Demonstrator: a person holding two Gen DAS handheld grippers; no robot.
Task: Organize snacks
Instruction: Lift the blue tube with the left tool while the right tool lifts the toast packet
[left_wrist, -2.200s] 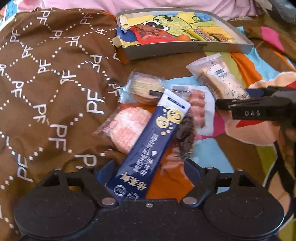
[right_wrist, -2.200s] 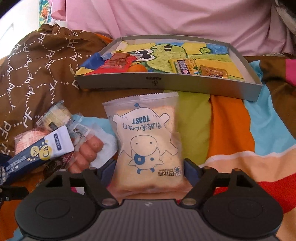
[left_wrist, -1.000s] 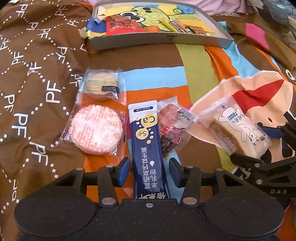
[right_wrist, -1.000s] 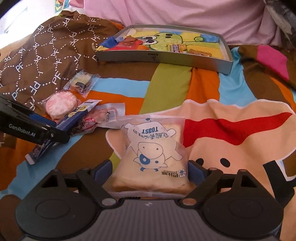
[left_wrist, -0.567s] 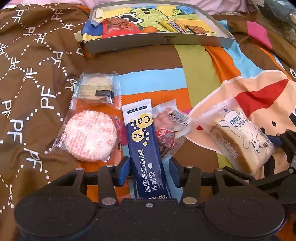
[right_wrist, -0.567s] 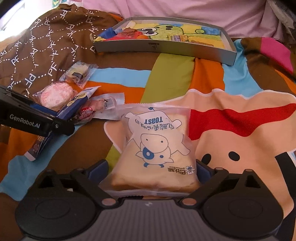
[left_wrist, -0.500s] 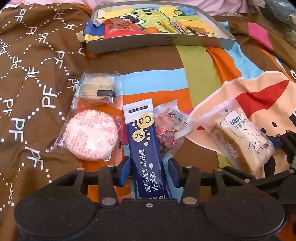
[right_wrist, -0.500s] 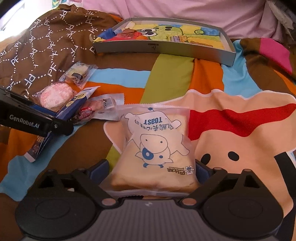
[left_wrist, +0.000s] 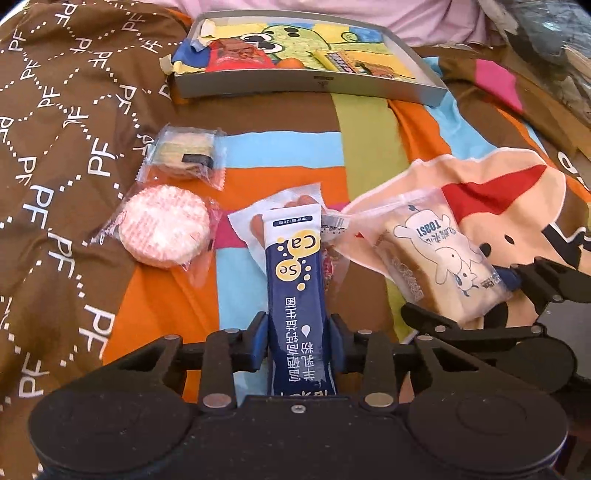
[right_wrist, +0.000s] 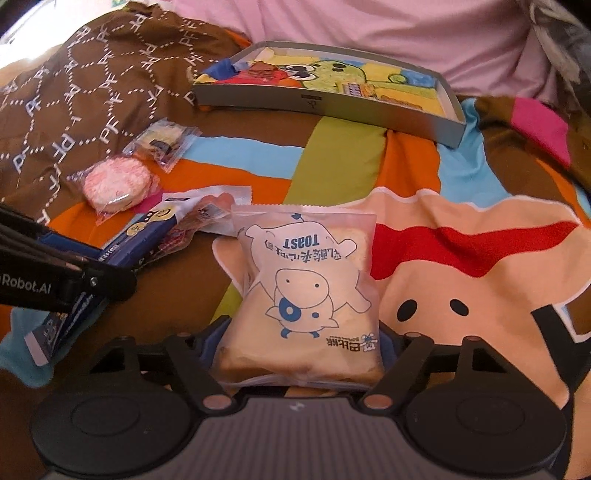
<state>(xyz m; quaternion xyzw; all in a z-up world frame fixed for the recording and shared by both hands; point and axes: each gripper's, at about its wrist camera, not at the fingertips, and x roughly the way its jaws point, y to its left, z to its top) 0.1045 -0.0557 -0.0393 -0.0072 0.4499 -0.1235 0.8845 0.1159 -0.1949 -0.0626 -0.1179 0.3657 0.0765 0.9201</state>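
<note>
Half the sausage pack (left_wrist: 291, 201) hidden under blue sachet (left_wrist: 295, 273)

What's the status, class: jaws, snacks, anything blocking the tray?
Left gripper shut on blue stick pack. Right gripper shut on toast bag. Grey tray ahead, path unobstructed.

1. The blue sachet (left_wrist: 295, 280) is covering most of the sausage packet (left_wrist: 291, 201) near the frame's middle; only the packet's top is showing.
2. The toast bag (right_wrist: 308, 295) is hiding the right gripper's (right_wrist: 303, 345) fingertips at lower centre.
3. The snacks inside the tray (left_wrist: 310, 83), upper centre, are appearing too small to identify.
</note>
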